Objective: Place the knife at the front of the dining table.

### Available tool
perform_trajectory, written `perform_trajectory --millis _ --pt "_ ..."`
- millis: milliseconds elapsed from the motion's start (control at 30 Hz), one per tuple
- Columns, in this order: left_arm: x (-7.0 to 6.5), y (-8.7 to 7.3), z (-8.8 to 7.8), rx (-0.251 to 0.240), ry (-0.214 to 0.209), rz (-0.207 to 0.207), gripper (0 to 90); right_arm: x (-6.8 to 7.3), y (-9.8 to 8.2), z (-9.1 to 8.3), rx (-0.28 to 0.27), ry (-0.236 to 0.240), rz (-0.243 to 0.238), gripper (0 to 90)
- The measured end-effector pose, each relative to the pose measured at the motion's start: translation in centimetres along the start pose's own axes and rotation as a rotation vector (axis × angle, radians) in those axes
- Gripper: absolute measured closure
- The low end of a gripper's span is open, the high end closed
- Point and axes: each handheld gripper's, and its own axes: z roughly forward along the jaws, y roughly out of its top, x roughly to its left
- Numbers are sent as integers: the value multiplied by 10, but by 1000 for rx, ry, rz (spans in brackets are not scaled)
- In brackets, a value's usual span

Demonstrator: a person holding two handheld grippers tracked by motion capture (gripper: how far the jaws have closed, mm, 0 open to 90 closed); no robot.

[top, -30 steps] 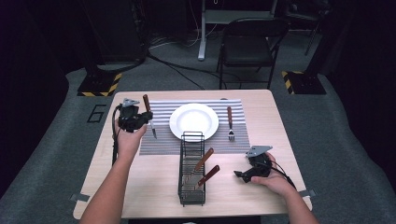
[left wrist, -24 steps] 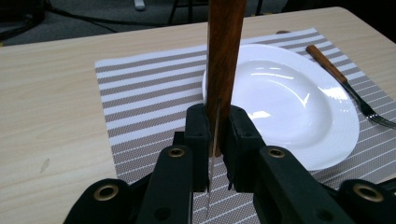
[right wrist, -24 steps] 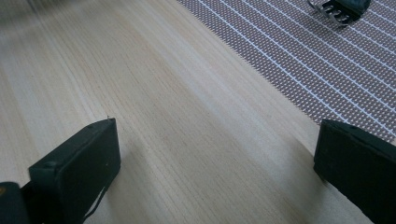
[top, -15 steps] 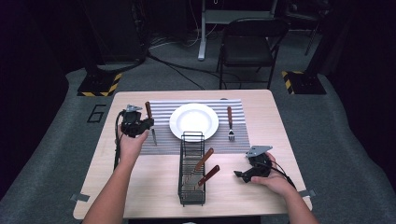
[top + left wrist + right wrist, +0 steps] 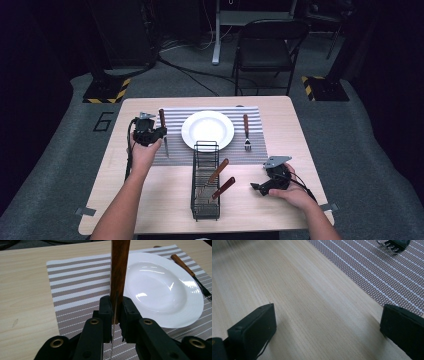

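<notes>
The right gripper (image 5: 256,187) rests on the table (image 5: 300,130) nearer than the plate (image 5: 207,130), jaws wide and empty. The left gripper (image 5: 115,312) clamps a wooden-handled knife (image 5: 119,270) over the striped placemat (image 5: 75,280), just left of the plate.

Left gripper (image 5: 114,312) clamped (jaws tight); right gripper (image 5: 327,325) agape.

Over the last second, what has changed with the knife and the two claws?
The left claw, shut on the knife, has come down a little, bringing the knife low over the striped placemat left of the plate. The right claw stayed open, resting on the table; fork and wire caddy unchanged.
</notes>
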Motion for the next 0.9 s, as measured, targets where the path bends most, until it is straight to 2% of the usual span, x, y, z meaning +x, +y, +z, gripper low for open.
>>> perform_trajectory --millis 267,433,667,767,900 --pt "2 4 18 -8 8 -38 807 0 0 0 -2 -2 7 0" --pt "5 9 29 11 12 -52 807 0 0 0 -2 -2 6 0" --pt "11 10 45 17 12 -95 806 0 0 0 -2 -1 6 0" --pt "13 8 50 5 12 -127 806 0 0 0 -3 -1 7 0" --pt "15 8 55 3 12 -141 806 0 0 0 -4 -2 7 0"
